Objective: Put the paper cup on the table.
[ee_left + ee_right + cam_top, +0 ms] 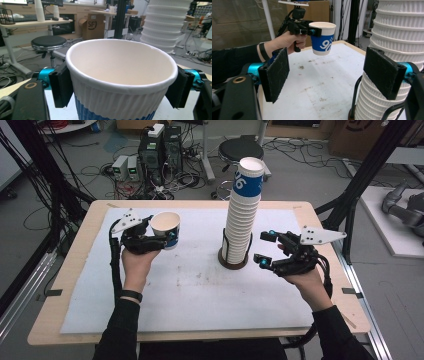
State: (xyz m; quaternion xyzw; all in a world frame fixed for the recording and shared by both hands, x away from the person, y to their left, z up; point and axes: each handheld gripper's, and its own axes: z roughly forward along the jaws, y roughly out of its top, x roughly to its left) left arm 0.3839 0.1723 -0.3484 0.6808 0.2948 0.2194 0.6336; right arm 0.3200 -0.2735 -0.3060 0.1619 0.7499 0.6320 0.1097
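**Left gripper's got a cup, right one's empty next to the stack**

The paper cup (166, 229) is ribbed white paper with a blue band at the bottom and a rolled rim, empty inside. It's pinched between the left gripper (150, 231) fingers (60, 86), flat black pads pressed on opposite sides just under the rim, held upright and clear above the counter (75, 250) on the far left. The left hand (137, 262) wraps the handle pistol-style. Over on the right, the right gripper (264, 247) has its fingers (275, 73) spread wide, holding nothing, pointed left at the tall cup stack (243, 210), which sits in a dark round holder (233, 261). The counter has a stained white mat (190, 290) on it.
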